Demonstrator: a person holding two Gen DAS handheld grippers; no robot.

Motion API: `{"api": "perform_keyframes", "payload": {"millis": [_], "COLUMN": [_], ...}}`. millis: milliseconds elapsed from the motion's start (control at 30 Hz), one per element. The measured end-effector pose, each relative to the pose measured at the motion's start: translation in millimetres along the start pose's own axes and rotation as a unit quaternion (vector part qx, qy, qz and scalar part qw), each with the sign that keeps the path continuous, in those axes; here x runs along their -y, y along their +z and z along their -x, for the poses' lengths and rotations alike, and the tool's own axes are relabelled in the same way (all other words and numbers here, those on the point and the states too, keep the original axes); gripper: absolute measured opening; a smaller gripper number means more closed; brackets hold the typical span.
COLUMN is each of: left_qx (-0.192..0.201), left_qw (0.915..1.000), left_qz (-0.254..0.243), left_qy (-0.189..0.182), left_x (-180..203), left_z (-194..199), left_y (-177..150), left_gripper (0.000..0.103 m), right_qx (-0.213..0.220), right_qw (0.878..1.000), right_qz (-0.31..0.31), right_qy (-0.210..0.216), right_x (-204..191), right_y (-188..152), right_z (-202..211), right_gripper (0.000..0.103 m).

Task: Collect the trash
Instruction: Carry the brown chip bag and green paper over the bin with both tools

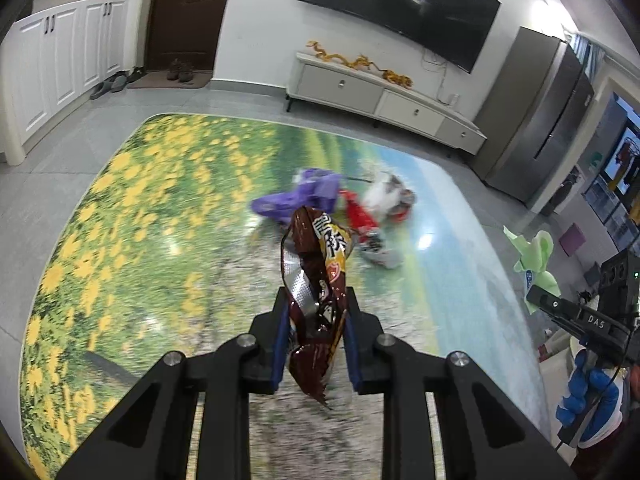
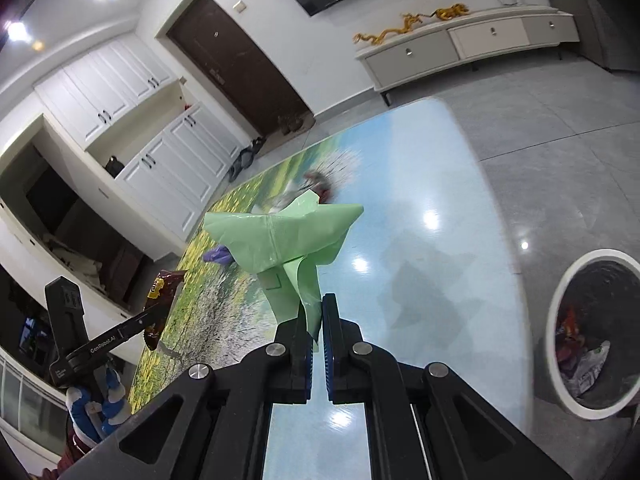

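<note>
My left gripper (image 1: 316, 308) is shut on a crumpled brown snack wrapper (image 1: 316, 264) and holds it above the printed table (image 1: 160, 208). My right gripper (image 2: 314, 312) is shut on a light green plastic bag (image 2: 280, 236), held above the table's blue end (image 2: 420, 280). On the table lie a purple bag (image 1: 296, 196), a red wrapper (image 1: 360, 216) and a white crumpled wrapper (image 1: 386, 196). The green bag (image 1: 534, 256) and right gripper (image 1: 560, 308) show at the right of the left wrist view. The left gripper (image 2: 156, 314) with the brown wrapper (image 2: 162, 292) shows in the right wrist view.
A white-rimmed trash bin (image 2: 592, 336) with trash inside stands on the floor right of the table. A TV cabinet (image 1: 384, 96), a dark door (image 1: 184, 12) and white cupboards (image 1: 60, 56) line the walls. Shoes (image 1: 116, 82) lie by the door.
</note>
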State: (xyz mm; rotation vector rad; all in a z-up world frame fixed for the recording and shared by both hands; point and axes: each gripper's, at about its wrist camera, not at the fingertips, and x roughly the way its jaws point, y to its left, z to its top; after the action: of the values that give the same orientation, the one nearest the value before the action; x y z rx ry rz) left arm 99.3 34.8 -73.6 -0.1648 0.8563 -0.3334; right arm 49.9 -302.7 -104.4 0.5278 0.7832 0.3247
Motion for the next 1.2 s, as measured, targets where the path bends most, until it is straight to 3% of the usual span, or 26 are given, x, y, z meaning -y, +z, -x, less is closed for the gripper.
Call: {"api": "perform_keyframes", "payload": {"millis": [533, 967, 1200], "left_qx": [-0.033, -0.092, -0.118], "left_qw": [0.9926, 0.9696, 0.9577], "left_qz": [-0.064, -0.167, -0.203], "left_qy": [-0.098, -0.153, -0.167], "left_x": [127.9, 275.4, 334.8], "left_z": [-39.1, -103.3, -135.6], "left_y": [18.4, 14.5, 5.1], "left_gripper": [0.022, 0.022, 0.022], "right_qx": [0.061, 0.06, 0.049], "right_qw": [0.993, 0.976, 0.969], "right_qz": [-0.069, -0.108, -0.126], "right_qy": [-0.07, -0.177, -0.208], "right_x": [97.2, 170.0, 202.4], "right_y": [-18.6, -25.8, -29.5], "right_z": [76.5, 105.8, 103.4], "right_gripper": [0.005, 0.005, 0.005]}}
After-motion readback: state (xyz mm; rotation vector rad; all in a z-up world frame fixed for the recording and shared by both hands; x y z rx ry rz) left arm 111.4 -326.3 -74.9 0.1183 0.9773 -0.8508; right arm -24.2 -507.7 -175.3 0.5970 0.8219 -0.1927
